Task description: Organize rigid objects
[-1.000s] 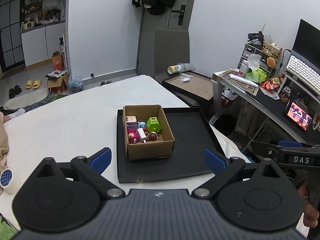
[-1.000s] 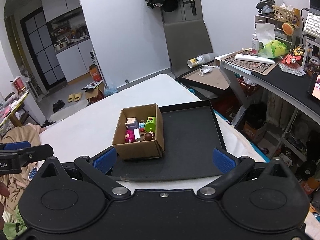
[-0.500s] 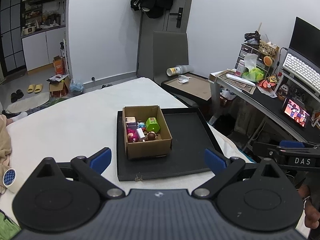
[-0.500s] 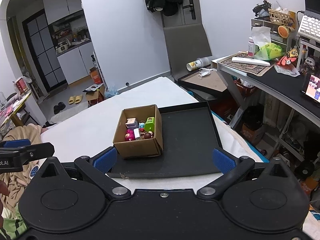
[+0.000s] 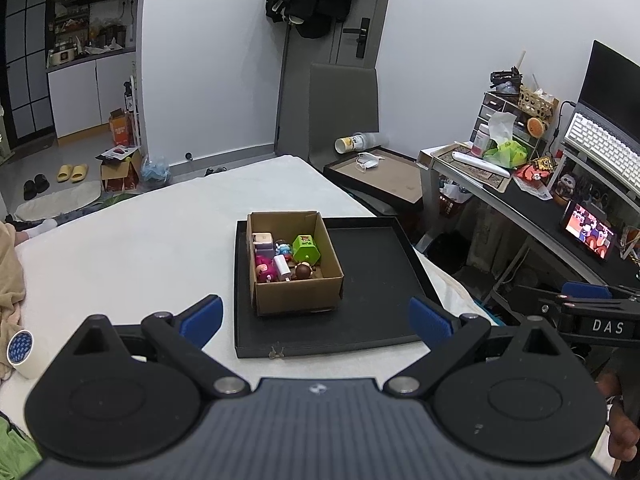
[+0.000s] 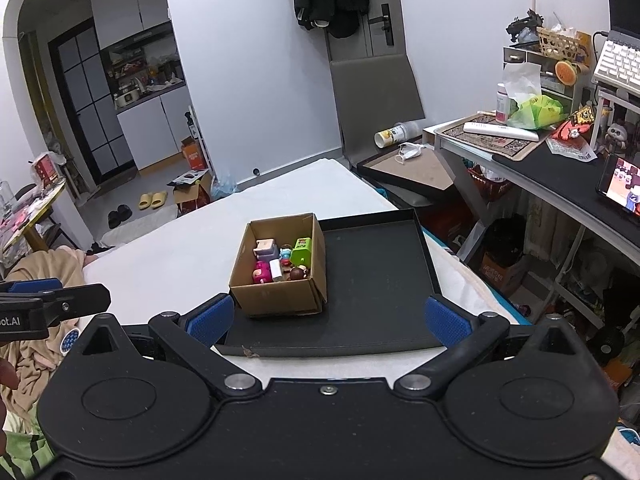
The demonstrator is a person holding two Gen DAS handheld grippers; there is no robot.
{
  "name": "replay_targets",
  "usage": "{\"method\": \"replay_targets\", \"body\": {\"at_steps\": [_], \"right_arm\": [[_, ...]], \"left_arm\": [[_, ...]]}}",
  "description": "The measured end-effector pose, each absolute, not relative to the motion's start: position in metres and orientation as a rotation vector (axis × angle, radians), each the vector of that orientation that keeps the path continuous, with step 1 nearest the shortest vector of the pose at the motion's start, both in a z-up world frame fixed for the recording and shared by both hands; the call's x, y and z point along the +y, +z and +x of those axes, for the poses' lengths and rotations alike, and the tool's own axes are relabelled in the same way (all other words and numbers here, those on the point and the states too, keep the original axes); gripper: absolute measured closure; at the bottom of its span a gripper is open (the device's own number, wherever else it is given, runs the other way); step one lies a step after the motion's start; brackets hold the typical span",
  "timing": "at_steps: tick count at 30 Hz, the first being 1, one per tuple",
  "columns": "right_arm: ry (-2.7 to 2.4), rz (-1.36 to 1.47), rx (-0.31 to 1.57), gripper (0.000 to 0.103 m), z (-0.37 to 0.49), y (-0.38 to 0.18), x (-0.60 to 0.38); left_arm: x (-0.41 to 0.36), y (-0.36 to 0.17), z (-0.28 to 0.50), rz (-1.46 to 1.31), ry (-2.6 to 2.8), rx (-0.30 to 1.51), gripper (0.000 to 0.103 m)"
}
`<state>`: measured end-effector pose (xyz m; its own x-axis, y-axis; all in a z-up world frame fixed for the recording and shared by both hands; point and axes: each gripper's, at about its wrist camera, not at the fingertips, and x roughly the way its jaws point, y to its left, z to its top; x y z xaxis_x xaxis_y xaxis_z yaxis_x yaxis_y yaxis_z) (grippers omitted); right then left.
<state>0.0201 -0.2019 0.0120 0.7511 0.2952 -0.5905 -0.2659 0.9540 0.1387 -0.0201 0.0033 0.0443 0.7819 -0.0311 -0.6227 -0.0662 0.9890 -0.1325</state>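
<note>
An open cardboard box (image 5: 298, 296) stands on the left part of a black tray (image 5: 376, 276) on a white bed. It holds several small toys: a green block (image 5: 306, 249), a pink figure (image 5: 264, 269), a white piece (image 5: 282, 267) and a brown-headed figure (image 5: 304, 270). The box (image 6: 276, 298) and tray (image 6: 380, 276) also show in the right wrist view. My left gripper (image 5: 316, 318) is open and empty, short of the tray's near edge. My right gripper (image 6: 328, 318) is open and empty, also held back from the box.
A white bed (image 5: 140, 248) carries the tray. A tape roll (image 5: 24, 348) lies at its left edge. A cluttered desk (image 5: 532, 216) stands to the right, with a framed board (image 5: 380, 176) leaning beside it. A beige blanket (image 6: 44, 276) lies on the left.
Both grippers have drawn back and risen slightly, so the box and tray look a little smaller. Both stay open and empty.
</note>
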Motion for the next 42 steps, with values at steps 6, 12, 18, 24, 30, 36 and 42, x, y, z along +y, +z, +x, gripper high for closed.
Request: {"method": "replay_targets", "body": {"at_steps": [6,12,18,24,30,36,42], "right_arm": [[0.303,0.046,0.649,0.0,0.017,0.014,-0.202],[0.304,0.041,0.64,0.0,0.014,0.016,-0.202],[0.306,0.036,0.63,0.0,0.011,0.019,-0.201],[0.305,0.032,0.624,0.0,0.009,0.02,-0.201],[0.318,0.041,0.622,0.0,0.007,0.022,-0.202],[0.315,0.047,0.615,0.0,0.004,0.026,-0.202],[0.314,0.044,0.61,0.0,0.002,0.027,-0.201]], "left_arm": [[0.005,0.046,-0.022,-0.175,0.008,0.682,0.004],[0.005,0.047,-0.026,-0.168,0.011,0.677,0.004],[0.004,0.049,-0.029,-0.165,0.012,0.672,0.004],[0.005,0.05,-0.03,-0.171,0.018,0.664,0.004],[0.007,0.055,-0.033,-0.175,0.024,0.661,0.004],[0.007,0.058,-0.036,-0.174,0.026,0.658,0.004],[0.006,0.06,-0.039,-0.168,0.027,0.646,0.004]]}}
